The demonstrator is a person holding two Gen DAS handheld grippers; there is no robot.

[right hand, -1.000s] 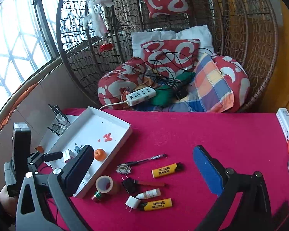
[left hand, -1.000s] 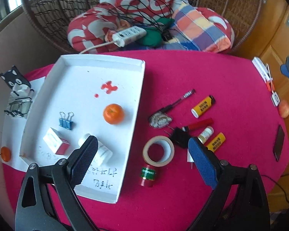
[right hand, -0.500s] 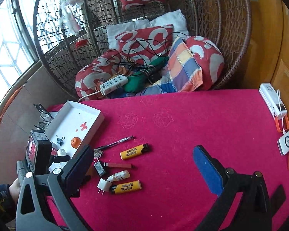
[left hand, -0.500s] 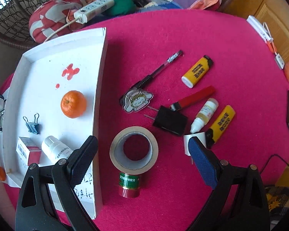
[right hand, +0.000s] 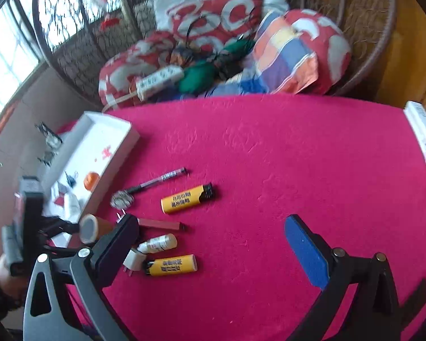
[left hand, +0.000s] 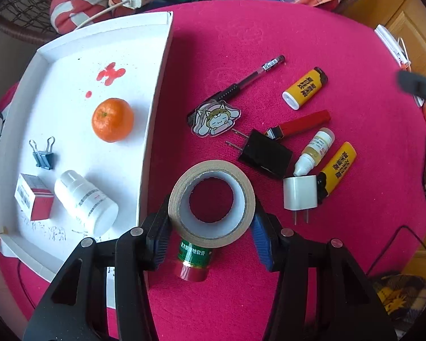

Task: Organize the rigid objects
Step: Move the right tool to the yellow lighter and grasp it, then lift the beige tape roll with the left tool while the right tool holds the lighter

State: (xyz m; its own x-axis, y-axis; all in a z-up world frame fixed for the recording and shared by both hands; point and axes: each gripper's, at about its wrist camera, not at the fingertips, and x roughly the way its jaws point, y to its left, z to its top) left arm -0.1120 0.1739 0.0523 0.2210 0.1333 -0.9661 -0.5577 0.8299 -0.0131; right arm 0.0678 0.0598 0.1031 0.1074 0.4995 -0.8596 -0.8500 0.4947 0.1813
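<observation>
My left gripper points down at a tan tape roll on the pink tablecloth. Its jaws are closing, and both pads touch the roll's sides. A green and red tin lies under the roll's near edge. To the left, the white tray holds an orange, a binder clip, a white bottle and a small box. My right gripper hangs open over the cloth with nothing between its fingers, near a yellow lighter.
Right of the tape lie a pen, a cartoon charm, a black plug, a white plug, a dropper bottle, a red lighter and two yellow lighters. Behind the table stands a wicker chair with cushions and a power strip.
The left gripper came down over the tape roll and its jaws closed from wide apart onto the roll. The right gripper sank toward the table and tilted further down.
</observation>
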